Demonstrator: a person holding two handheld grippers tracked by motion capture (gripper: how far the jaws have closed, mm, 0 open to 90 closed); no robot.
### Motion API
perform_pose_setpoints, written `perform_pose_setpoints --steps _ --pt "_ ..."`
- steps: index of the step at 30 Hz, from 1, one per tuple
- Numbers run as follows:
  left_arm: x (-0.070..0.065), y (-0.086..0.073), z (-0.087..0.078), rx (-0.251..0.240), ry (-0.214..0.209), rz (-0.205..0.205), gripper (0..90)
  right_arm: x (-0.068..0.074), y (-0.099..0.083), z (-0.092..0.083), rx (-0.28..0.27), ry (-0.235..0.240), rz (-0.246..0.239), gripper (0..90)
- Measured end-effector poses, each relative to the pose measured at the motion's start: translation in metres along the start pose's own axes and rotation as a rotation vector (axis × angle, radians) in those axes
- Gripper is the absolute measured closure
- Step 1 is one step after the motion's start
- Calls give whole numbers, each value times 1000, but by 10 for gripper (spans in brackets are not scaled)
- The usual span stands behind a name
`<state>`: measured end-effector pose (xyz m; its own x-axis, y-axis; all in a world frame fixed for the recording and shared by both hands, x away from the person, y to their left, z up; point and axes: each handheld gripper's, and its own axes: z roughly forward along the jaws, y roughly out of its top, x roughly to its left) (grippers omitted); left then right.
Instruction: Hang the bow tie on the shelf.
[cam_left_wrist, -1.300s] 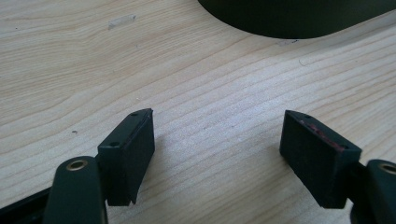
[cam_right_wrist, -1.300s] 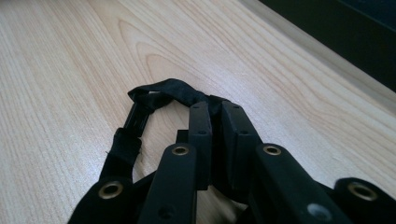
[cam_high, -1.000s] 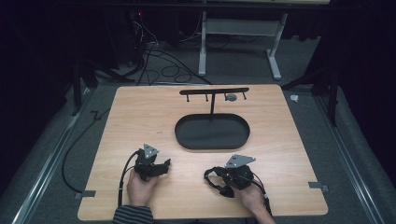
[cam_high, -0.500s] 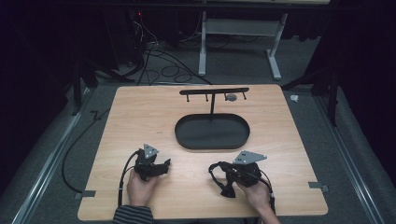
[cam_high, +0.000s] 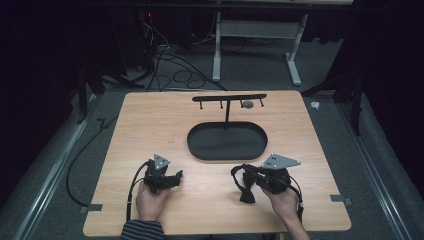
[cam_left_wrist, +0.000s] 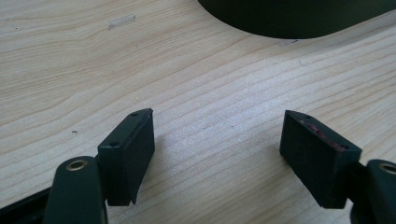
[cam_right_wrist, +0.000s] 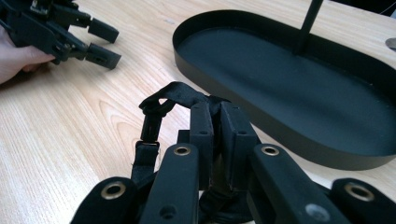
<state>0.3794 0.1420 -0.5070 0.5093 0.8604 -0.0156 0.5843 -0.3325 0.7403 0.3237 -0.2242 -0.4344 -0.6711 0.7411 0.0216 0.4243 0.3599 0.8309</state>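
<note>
My right gripper is shut on a black strap with a buckle, held just above the wooden table near its front edge. In the right gripper view the jaws press together on the strap, which loops off to the left and hangs down. A black oval tray with a T-shaped hook rack stands just beyond it. My left gripper rests low at the front left. Its jaws stand wide apart over bare wood, open with nothing between them.
A small grey round piece lies on the table behind the tray, under the rack. Beyond the far edge of the table are cables on the floor and the legs of a white desk. A strip of tape marks the right front corner.
My right hand has risen and drifted to the right, carrying the strap up off the table. The left hand has stayed where it was.
</note>
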Motion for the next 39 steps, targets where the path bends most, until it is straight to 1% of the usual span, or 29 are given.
perform_pose_setpoints --steps 4,15,26,33,39 --pt "0 0 0 0 0 0 268 -3 4 -6 -12 -14 -2 856" --pt "0 0 0 0 0 0 267 -10 13 -15 -45 -28 -2 855" --pt "0 0 0 -1 -1 -1 267 -22 28 -24 -81 -54 7 856" --pt "0 0 0 0 -1 0 267 -30 36 -26 -87 -73 11 856" --pt "0 0 0 -2 -1 -1 267 -38 43 -28 -103 -90 26 856"
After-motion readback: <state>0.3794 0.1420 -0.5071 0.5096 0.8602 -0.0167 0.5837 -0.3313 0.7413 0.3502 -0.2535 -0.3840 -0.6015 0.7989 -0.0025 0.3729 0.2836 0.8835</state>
